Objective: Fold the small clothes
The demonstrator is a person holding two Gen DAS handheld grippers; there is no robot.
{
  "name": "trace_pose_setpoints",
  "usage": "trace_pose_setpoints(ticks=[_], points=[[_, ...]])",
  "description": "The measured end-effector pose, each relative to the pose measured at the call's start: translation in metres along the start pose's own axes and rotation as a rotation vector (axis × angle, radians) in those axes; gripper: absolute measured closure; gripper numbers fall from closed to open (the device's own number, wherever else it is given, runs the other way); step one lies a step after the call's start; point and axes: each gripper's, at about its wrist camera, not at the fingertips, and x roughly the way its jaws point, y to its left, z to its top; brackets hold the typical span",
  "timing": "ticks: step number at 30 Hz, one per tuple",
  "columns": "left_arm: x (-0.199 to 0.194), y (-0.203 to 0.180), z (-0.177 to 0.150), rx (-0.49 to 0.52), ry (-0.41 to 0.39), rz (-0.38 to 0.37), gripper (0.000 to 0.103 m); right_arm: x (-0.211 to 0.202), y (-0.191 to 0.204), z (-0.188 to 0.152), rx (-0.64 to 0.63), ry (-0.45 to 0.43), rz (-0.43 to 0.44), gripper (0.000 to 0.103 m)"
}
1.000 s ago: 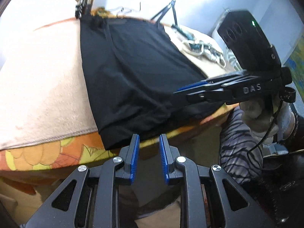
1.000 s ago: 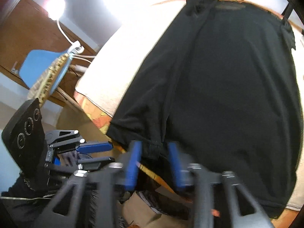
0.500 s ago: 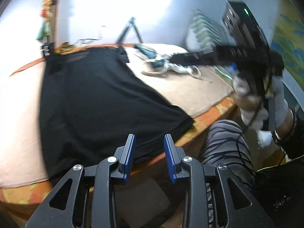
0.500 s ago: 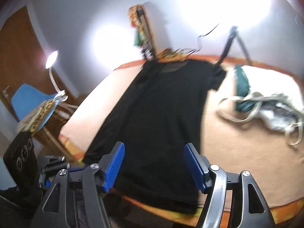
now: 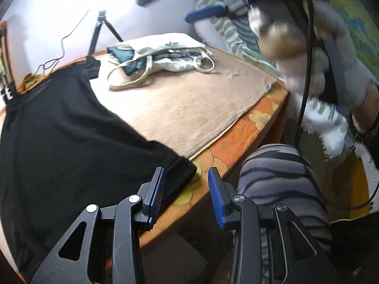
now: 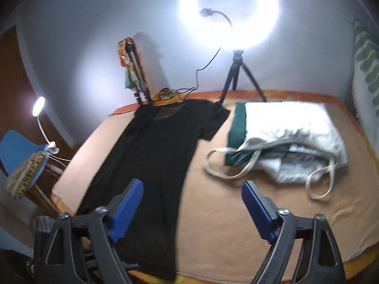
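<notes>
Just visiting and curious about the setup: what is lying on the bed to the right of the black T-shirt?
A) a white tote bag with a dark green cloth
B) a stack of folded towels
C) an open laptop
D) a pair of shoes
A: in the right wrist view a white tote bag with looped handles lies on the beige blanket beside the black T-shirt, a dark green cloth against its left side.

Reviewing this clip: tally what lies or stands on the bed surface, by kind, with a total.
Black T-shirt: 1
White tote bag: 1
Green cloth by the bag: 1
Tripods: 2, counting the folded one
Total: 5
</notes>
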Motion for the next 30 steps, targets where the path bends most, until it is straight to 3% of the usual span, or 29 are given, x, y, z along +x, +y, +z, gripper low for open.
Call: trace_pose_setpoints(ticks=[6,14,17,20,30], points=[[0.029,-0.004,-0.001,0.033,0.071,0.068,0.067,0.02,-0.029,0.029,0.037,0.008,0.034,0.014],[0.032,-0.003,0.0,0.046,0.052,0.071,0.068,0.083,-0.044,0.085,0.005,0.067,0.048,0.02],[0.031,0.003,0.0,0.043,0.036,0.07,0.085,0.115,-0.048,0.105,0.009,0.099,0.06,0.022],[0.03,0.018,0.002,-0.029,0.025,0.009,0.096,0.151,-0.055,0.122,0.029,0.129,0.041,0.024],[0.016,0.048,-0.001,-0.272,-0.032,-0.155,0.102,0.247,-0.07,0.147,0.052,0.232,-0.028,0.026]])
